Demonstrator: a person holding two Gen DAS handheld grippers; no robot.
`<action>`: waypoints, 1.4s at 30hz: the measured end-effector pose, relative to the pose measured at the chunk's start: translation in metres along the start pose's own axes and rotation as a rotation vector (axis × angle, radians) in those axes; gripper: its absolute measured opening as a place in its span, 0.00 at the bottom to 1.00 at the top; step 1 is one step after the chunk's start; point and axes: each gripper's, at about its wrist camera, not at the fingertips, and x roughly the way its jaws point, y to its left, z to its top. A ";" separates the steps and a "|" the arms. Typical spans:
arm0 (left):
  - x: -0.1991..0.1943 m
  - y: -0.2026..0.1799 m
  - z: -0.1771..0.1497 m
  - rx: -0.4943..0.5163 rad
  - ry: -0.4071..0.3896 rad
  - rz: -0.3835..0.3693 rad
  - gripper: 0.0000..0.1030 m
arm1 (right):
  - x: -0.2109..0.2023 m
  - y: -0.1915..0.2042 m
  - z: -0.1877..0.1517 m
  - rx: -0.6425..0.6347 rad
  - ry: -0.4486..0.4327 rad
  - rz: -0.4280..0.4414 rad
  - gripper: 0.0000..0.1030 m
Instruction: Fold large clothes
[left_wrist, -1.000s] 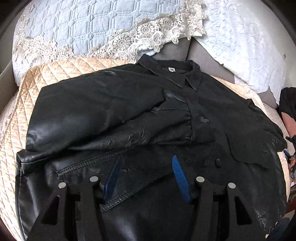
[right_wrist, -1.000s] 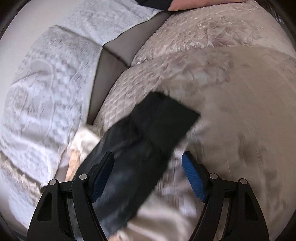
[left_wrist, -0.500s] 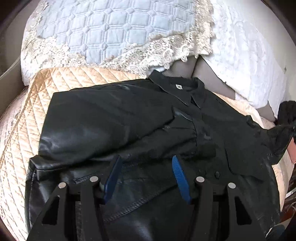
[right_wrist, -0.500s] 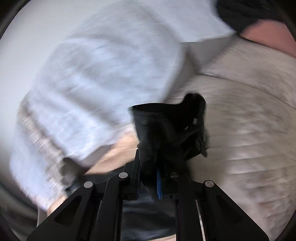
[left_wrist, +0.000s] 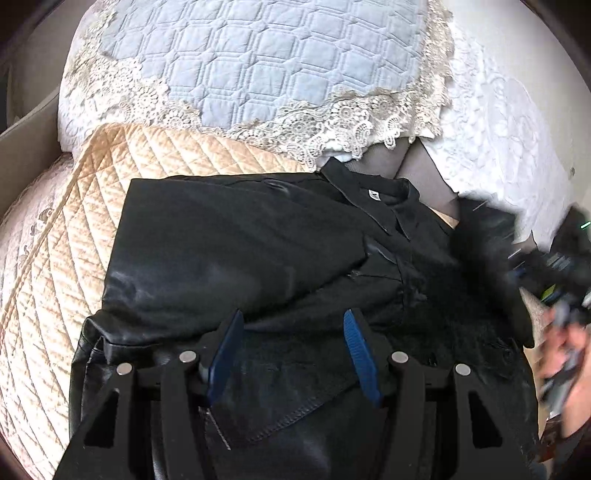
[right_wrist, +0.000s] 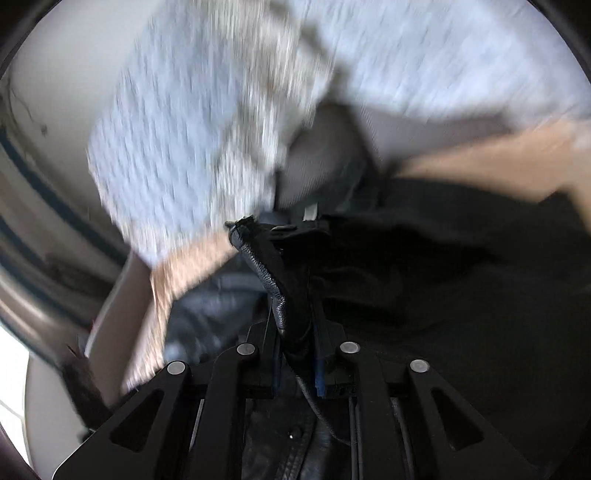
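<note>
Here, the right gripper (right_wrist: 295, 354) is clenched on a fold of the black leather jacket (left_wrist: 258, 236), lifted and blurred against the pale blue pillow (left_wrist: 258, 66). The left gripper (left_wrist: 293, 354) hangs released above the jacket's hem. The jacket lies on a gold quilted cushion (left_wrist: 55, 258), collar toward the pillow. Since half a second ago, the right sleeve has swung inward over the body.

One black jacket (left_wrist: 236, 236), two grippers, one blue quilted pillow (left_wrist: 258, 62), one golden quilted cover (left_wrist: 66, 236).
</note>
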 end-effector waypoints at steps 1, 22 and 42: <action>0.001 0.002 0.000 -0.004 0.002 0.005 0.57 | 0.021 -0.004 -0.007 0.014 0.060 0.005 0.40; 0.023 0.033 0.005 0.007 0.034 0.190 0.57 | 0.009 -0.051 -0.048 -0.033 0.055 -0.177 0.49; 0.037 0.037 -0.015 0.166 0.075 0.307 0.61 | -0.108 -0.115 -0.075 0.059 -0.094 -0.402 0.46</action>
